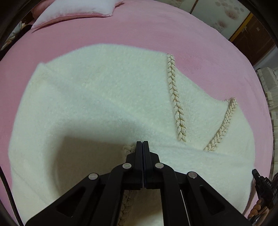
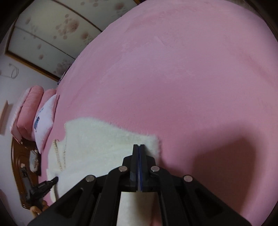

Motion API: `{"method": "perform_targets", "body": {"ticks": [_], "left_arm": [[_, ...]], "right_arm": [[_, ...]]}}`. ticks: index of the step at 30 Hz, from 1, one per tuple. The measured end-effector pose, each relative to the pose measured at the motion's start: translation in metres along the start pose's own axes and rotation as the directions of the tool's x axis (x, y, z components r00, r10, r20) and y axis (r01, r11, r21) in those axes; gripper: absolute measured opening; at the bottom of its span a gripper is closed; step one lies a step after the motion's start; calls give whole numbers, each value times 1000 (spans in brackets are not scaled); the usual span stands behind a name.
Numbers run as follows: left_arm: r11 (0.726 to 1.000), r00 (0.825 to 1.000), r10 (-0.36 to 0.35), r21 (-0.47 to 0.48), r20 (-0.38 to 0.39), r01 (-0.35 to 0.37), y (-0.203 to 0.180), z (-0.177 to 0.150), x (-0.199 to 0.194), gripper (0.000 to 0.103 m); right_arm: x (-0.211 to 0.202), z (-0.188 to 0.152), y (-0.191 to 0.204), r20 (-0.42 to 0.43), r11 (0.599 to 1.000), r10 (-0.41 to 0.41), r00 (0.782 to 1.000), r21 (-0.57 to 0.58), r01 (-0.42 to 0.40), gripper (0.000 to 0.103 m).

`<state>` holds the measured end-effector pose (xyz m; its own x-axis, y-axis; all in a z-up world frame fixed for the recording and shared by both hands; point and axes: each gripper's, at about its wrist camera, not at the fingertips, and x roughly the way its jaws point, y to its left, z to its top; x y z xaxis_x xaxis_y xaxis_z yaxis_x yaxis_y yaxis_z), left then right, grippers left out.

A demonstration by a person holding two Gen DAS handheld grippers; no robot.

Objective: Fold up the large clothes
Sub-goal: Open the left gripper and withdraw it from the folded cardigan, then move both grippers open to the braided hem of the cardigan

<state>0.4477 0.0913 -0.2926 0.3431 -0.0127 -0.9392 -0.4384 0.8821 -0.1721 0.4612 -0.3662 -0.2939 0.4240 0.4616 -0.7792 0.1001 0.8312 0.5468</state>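
Around you: pink bedspread (image 1: 139, 31), pink-edged white pillow (image 1: 73, 10), floral sliding panels (image 2: 52, 34), dark wooden headboard (image 2: 19, 161).

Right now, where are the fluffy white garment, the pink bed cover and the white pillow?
Fluffy white garment (image 1: 97, 90): left wrist view, its flat middle.
Pink bed cover (image 2: 182, 73): right wrist view, bare stretch.
White pillow (image 1: 74, 8): left wrist view, its face.

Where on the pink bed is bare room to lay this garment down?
Free: the wide pink bedspread beyond and right of the fluffy white garment, up to the bed's edge. A narrower bare strip lies between the garment and the white-and-pink pillow. Crowded: near both shut grippers, left gripper and right gripper, cloth covers everything.
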Motion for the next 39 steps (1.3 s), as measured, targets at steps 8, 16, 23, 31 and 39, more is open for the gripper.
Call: {"method": "perform_targets", "body": {"ticks": [8, 16, 23, 31, 39], "left_arm": [[995, 996, 91, 42, 3, -91, -2, -29, -33, 1], [995, 996, 86, 45, 1, -86, 7, -104, -61, 4], [987, 981, 156, 43, -113, -152, 17, -168, -74, 55], [993, 967, 81, -63, -241, -99, 39, -227, -97, 77], [985, 958, 137, 132, -252, -107, 58, -290, -133, 83]], "right_arm": [[-24, -45, 19, -29, 986, -123, 992, -119, 119, 0], [-63, -126, 25, -71, 971, -136, 988, -210, 118, 2], [-77, -199, 15, -233, 965, -179, 956, -231, 125, 2], [-97, -285, 47, -286, 931, -225, 931, -344, 119, 34], [-111, -350, 90, -282, 906, -248, 927, -406, 119, 68]]}}
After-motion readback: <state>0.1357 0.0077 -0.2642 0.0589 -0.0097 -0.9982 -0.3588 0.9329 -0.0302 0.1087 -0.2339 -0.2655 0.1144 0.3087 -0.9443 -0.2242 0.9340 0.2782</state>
